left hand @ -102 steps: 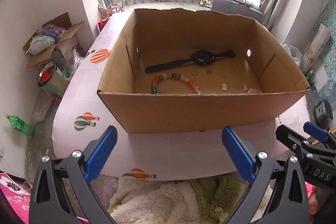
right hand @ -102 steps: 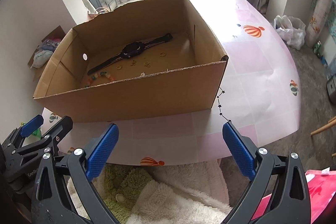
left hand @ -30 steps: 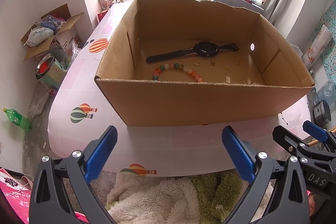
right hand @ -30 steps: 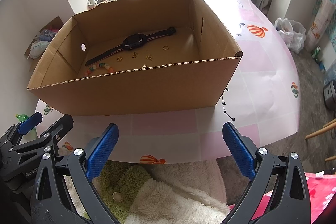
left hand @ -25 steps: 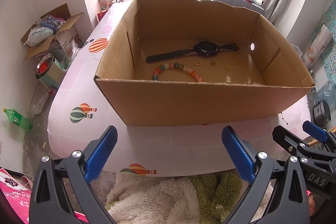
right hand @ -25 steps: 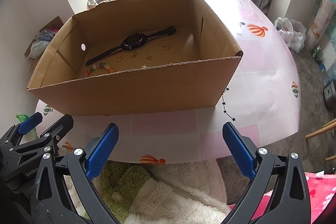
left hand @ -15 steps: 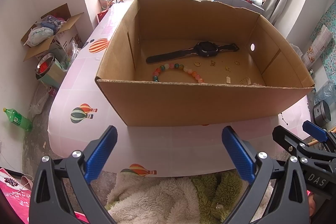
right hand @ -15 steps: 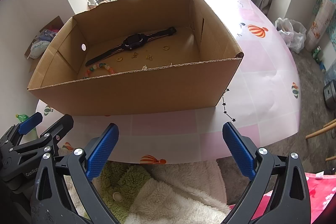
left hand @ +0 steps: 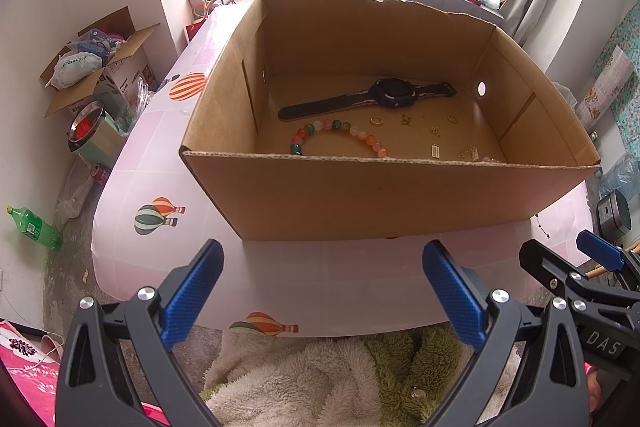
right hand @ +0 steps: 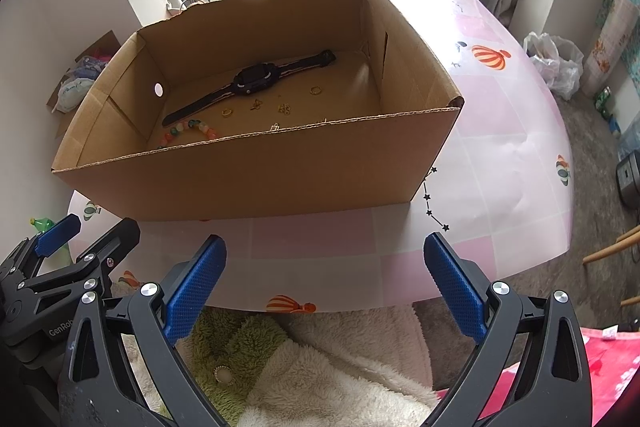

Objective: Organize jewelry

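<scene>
Left wrist view, read from left to right: the left gripper (left hand: pixel 322 291), with jaws spread wide and nothing between its textured blue pads (left hand: pixel 192 291), hangs short of the near edge of the pink balloon-print table (left hand: pixel 132 167). An open brown corrugated cardboard box (left hand: pixel 360 195) stands on the table; its tall walls probably serve to keep small items from rolling away. On the box floor, a multicoloured string of round glossy beads (left hand: pixel 340 137) lies in an arc at the left. Behind it, a black wristwatch with a long flat strap (left hand: pixel 372 99) lies flat. To the right, several small gold-coloured rings and charms (left hand: pixel 434 131) lie scattered, well apart; their exact forms are too small to tell. Outside the box, a thin black star-link chain (right hand: pixel 434 201) lies on the table just beside the near right corner. The right gripper (right hand: pixel 326 287) likewise hangs spread and empty near the table edge. Below both grippers lies fluffy cream and green fabric (right hand: pixel 320 367).
</scene>
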A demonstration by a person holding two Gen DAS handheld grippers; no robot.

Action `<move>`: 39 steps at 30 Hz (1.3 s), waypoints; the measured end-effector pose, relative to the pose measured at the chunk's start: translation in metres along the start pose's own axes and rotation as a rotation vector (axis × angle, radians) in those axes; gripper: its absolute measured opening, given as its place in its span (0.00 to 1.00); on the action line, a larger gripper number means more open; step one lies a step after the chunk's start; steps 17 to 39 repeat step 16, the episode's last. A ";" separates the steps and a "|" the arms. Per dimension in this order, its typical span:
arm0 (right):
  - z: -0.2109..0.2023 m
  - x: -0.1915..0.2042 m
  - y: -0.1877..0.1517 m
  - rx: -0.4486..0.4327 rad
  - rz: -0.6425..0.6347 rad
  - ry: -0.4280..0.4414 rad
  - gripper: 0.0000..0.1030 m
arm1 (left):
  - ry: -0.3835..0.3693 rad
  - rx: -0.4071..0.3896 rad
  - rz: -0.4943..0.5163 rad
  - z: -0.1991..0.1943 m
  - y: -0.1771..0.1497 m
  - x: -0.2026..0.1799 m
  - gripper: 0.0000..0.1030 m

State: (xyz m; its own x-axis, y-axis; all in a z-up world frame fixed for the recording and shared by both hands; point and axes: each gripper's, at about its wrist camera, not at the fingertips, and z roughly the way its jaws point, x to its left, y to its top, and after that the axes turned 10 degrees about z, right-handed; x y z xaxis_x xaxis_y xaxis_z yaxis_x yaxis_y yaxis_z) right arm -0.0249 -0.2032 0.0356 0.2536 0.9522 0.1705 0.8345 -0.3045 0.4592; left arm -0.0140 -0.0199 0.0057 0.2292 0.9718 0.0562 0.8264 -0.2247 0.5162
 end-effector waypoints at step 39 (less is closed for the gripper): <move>0.001 0.001 0.000 0.000 -0.001 0.001 0.92 | -0.002 0.005 0.000 0.001 -0.002 0.001 0.95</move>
